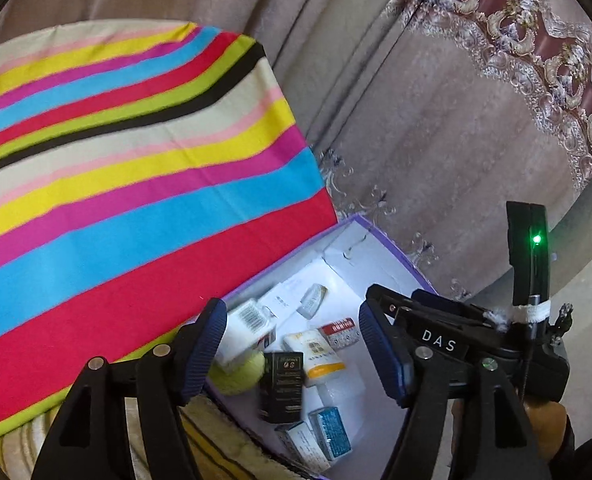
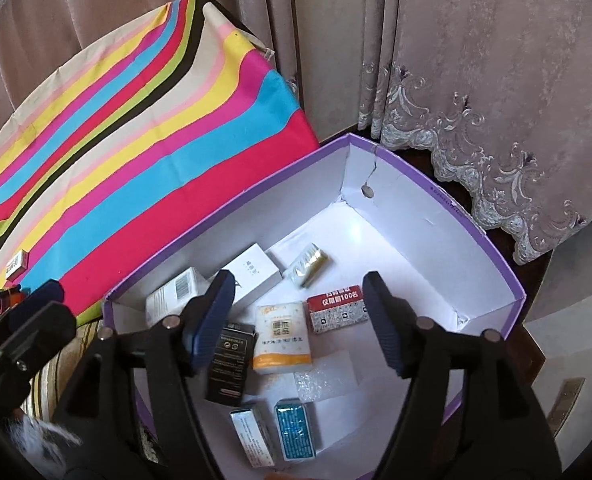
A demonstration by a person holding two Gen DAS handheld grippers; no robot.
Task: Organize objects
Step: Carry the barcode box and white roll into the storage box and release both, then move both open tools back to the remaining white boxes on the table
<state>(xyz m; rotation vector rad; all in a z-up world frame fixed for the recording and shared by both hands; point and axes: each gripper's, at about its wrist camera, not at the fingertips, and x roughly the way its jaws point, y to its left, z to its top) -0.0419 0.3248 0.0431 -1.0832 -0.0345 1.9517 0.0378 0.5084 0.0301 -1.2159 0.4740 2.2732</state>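
A purple box (image 2: 423, 188) with a white inside stands beside a striped table and holds several small packs: a black carton (image 2: 230, 364), a white and orange tissue pack (image 2: 282, 338), a red and white card (image 2: 337, 312), a blue pack (image 2: 296, 428). My right gripper (image 2: 296, 320) is open and empty above them. My left gripper (image 1: 292, 348) is open and empty over the same box (image 1: 379, 240). A yellow-green ball (image 1: 242, 372) lies by its left finger, inside the box. The right gripper's body (image 1: 475, 332) shows at the right of the left wrist view.
The table wears a bright striped cloth (image 2: 108, 152). A small box (image 2: 16, 266) and an orange object (image 2: 6, 300) lie on its near left part. Embroidered curtains (image 2: 475, 100) hang behind the box. A striped cushion (image 1: 212, 448) lies under the box's near side.
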